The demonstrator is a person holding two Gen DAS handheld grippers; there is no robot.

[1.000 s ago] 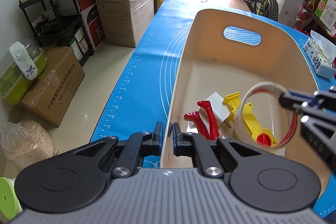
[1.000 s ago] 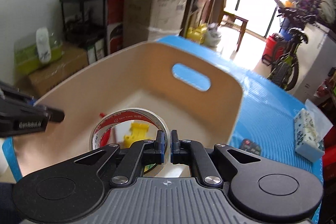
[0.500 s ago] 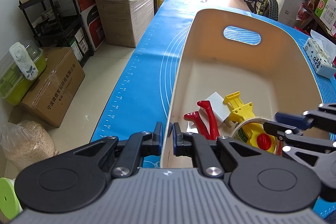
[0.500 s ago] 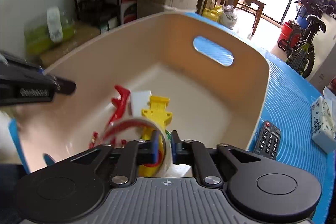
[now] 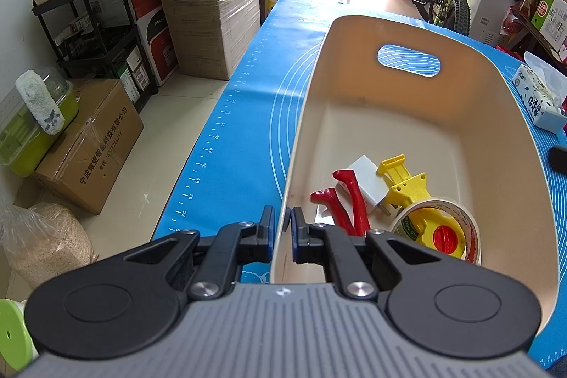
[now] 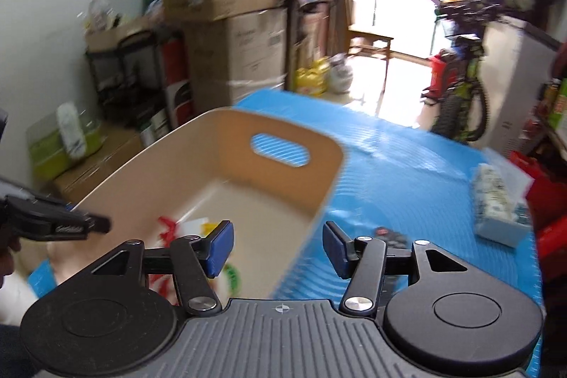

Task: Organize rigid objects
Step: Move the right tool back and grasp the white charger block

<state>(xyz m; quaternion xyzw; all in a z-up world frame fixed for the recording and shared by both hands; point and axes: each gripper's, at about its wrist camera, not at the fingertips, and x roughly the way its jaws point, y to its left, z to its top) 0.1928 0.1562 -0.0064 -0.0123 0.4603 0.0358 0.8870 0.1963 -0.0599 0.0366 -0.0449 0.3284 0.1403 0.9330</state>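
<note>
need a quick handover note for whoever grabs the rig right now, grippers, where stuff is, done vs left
Left gripper: shut on the beige bin's near wall, steadying it.
Right gripper: jaws opening, nothing between them, over the bin's right edge.
In the bin: tape roll, lying over the yellow tool; red-handled tool; white block.
Done: tape roll is in the bin and released.
Left: remote control lies on the blue mat just right of the bin, probably next; tissue pack sits farther right. Keep the left grip on the bin unless it needs moving.
</note>
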